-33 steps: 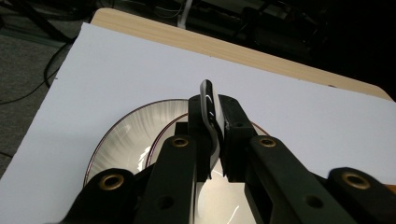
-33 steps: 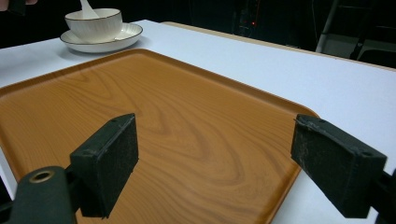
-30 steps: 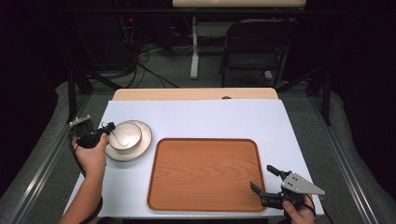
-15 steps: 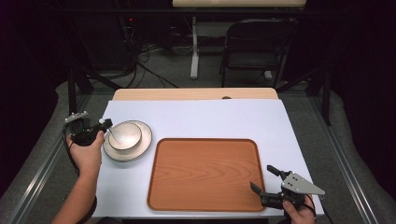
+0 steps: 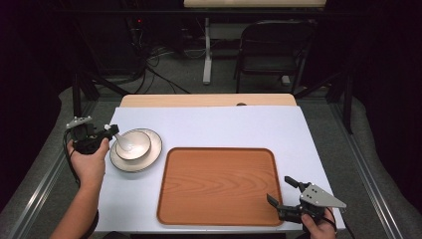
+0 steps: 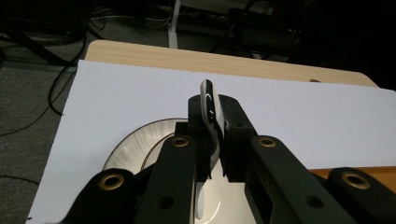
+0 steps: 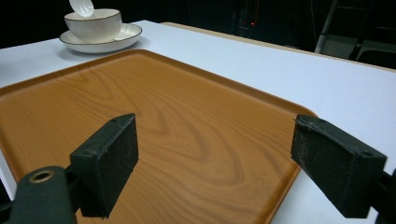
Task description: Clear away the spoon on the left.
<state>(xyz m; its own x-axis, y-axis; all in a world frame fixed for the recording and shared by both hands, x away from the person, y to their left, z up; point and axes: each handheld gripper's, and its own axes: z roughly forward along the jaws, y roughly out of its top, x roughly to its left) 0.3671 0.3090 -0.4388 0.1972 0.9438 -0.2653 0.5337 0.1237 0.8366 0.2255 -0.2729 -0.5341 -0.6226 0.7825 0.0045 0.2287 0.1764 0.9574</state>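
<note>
Left tool point(image 5: 110, 132) is pinching the white ceramic spoon point(image 6: 208, 108) by its handle, scoop hanging over the bowl point(image 5: 133, 144) on its plate point(image 5: 154, 152). I'd lift straight up, keep it level. Right tool point(image 5: 284, 191) sits spread wide by the wooden tray point(image 5: 219, 184).

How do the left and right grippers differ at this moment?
The left gripper is shut on a white spoon over the bowl; the right gripper stands open with nothing between its jaws. The left is at the table's left side beside the plate; the right is at the wooden tray, near its right corner. Both have black jaws.
</note>
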